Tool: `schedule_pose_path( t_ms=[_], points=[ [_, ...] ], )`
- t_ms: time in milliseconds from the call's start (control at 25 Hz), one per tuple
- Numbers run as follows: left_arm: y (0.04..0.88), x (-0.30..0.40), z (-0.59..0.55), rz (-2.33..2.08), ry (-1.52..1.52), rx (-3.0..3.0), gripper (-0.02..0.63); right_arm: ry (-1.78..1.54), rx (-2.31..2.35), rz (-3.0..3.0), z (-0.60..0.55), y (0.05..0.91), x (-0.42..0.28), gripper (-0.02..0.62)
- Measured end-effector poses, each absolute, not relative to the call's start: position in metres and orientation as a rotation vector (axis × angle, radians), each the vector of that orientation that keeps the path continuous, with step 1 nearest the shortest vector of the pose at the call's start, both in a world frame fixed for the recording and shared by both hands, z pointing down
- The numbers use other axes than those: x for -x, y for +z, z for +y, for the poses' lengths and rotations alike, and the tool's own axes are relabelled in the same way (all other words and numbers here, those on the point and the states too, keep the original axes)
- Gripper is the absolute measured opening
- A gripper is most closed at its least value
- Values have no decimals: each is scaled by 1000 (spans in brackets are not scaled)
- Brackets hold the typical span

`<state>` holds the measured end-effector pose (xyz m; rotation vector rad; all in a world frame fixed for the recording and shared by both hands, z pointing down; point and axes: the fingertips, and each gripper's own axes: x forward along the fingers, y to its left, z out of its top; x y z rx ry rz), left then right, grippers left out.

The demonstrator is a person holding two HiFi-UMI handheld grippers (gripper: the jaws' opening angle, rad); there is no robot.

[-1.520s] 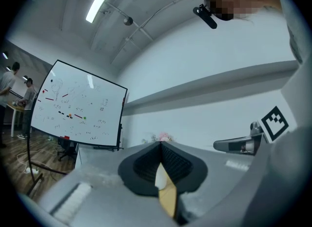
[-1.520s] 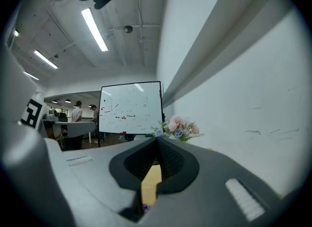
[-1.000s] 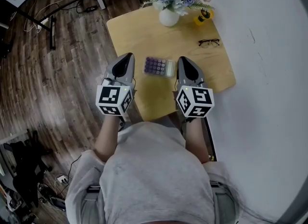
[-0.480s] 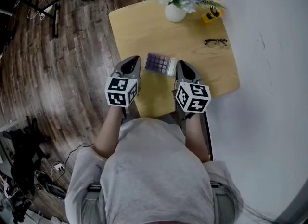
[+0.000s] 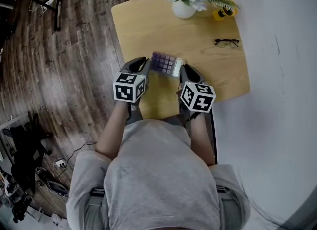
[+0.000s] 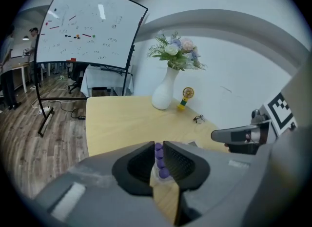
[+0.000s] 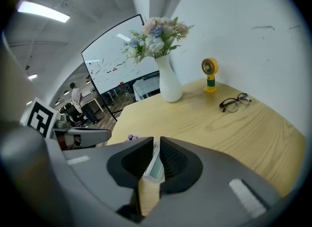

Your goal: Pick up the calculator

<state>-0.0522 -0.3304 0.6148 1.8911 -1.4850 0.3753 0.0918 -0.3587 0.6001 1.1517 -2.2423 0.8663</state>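
Observation:
A small calculator (image 5: 166, 64) with purple keys and a pale display end lies on the yellow table (image 5: 198, 61). My left gripper (image 5: 144, 62) sits at its left end and my right gripper (image 5: 184, 69) at its display end. The tips look close to it; touch is unclear. Both pairs of jaws are opening by a narrow gap. In the left gripper view the purple keys (image 6: 159, 161) show through the slit of the left gripper (image 6: 158, 145), just beyond the tips. The right gripper view shows the display (image 7: 156, 168) past the right gripper (image 7: 156, 140). Neither holds anything.
At the table's far edge stand a white vase of flowers (image 5: 183, 9) and a small yellow fan (image 5: 223, 13). Glasses (image 5: 226, 42) lie to the right. Wooden floor lies left of the table, and a whiteboard (image 6: 87, 30) stands beyond it.
Both grippers have come down and forward, from short of the calculator to its two ends. The calculator has not moved on the table.

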Motion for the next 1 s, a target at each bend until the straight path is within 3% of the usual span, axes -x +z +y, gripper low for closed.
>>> schedule_pose_path(
  t_ms=[440, 840, 1000],
  points=[
    [647, 42, -334, -1380, 384, -1817, 142, 1054, -1119, -2178, -357, 637, -89, 186],
    [665, 32, -342, -1302, 375, -1776, 240, 1129, -1101, -2120, -361, 658, -87, 215],
    [672, 25, -343, -1269, 359, -1759, 249, 1147, -1084, -2107, -362, 664, -86, 224]
  ],
)
